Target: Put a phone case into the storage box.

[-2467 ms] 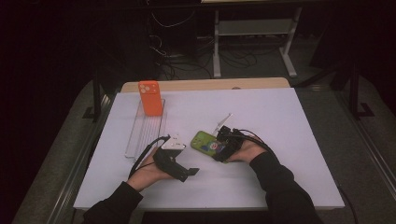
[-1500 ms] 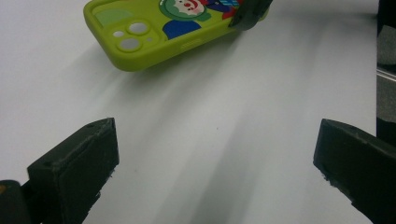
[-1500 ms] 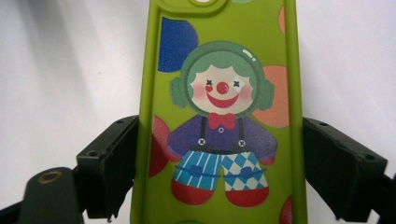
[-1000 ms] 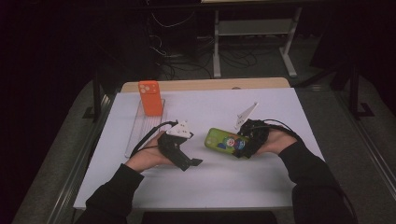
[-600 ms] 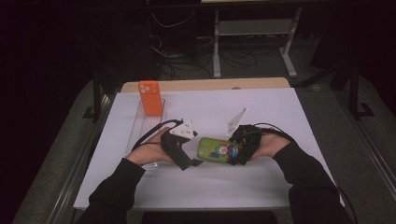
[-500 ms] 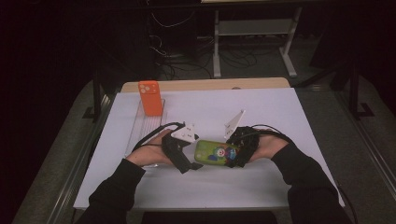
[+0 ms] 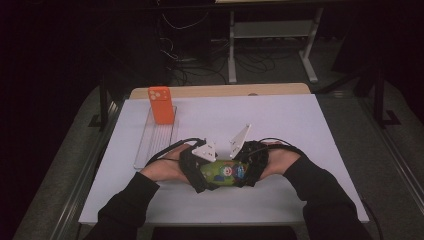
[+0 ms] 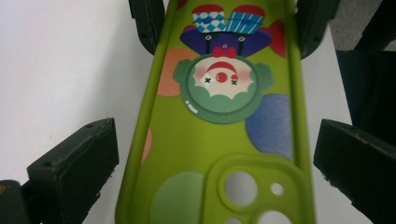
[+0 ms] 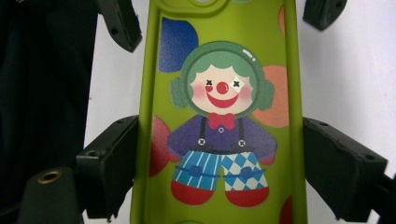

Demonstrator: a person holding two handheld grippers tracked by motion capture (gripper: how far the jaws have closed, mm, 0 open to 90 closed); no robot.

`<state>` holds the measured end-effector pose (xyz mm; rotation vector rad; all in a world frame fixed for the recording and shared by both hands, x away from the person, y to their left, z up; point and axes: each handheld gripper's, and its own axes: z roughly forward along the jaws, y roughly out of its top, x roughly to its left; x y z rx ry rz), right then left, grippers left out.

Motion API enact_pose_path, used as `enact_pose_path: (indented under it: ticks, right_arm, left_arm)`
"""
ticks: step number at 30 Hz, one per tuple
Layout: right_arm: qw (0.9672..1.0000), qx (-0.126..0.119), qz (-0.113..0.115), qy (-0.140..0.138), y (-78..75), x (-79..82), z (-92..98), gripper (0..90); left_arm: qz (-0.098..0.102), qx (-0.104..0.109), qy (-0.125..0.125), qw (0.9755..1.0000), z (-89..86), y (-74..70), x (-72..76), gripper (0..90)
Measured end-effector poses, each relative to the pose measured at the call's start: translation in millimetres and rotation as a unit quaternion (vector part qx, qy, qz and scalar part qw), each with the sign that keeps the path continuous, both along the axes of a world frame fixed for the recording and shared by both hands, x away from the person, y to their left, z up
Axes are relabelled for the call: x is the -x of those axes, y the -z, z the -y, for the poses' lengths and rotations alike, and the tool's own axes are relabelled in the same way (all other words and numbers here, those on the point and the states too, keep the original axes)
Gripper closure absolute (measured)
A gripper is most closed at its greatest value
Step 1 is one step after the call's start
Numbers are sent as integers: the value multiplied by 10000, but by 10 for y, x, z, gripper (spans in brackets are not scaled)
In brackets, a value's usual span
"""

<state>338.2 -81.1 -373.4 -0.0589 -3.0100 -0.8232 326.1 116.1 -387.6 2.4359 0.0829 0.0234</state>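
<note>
A soft, matte green phone case point(image 7: 222, 172) lies lengthwise between the 2 grippers at about 6 o'clock on the white worktop point(image 7: 310, 125), near its front edge. Its printed back shows a clown with a green wig, red nose, purple shirt and blue patterned trousers among round coloured spots; a raised rounded block with circular camera cut-outs sits at the end nearer the left gripper point(image 7: 196, 172).

In the right gripper view, the right gripper point(image 9: 219, 172) has its 2 blocky black jaws set against the case's long rims at 3 and 9 o'clock, clamping it across its width. In the left gripper view, the left gripper point(image 8: 212, 158) straddles the camera end with its jaws parted, a sliver of white worktop showing between each pad and the rim, so it is open around the case.

At 10 o'clock on the worktop an orange phone case point(image 7: 161, 104) stands upright at the far end of a clear ribbed rack point(image 7: 152, 142).
</note>
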Motion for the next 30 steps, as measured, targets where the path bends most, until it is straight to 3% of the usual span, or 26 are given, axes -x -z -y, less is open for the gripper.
enact_pose_path:
  ticks: [4, 11, 19, 25, 30]
  right_arm:
    - [10000, -18, 7, -36, -16, 13, -21, 149]
    - [10000, -36, 0, -59, -28, 18, -19, 149]
    - [9999, -10, -46, -107, -15, 22, -20, 147]
    - [9997, -198, -21, -114, 5, 46, 10, 134]
    - [9990, -412, -91, 145, -4, 27, 63, 47]
  left_arm:
    - [-60, -4, 33, 10000, -3, 26, -12, 3]
    - [-125, 39, 74, 9999, -17, 48, -16, 111]
    - [-245, -11, 121, 9996, -15, 63, -17, 138]
    - [-240, 63, 173, 9995, -42, 37, -7, 151]
    - [-229, 85, 58, 9997, -60, 52, 8, 154]
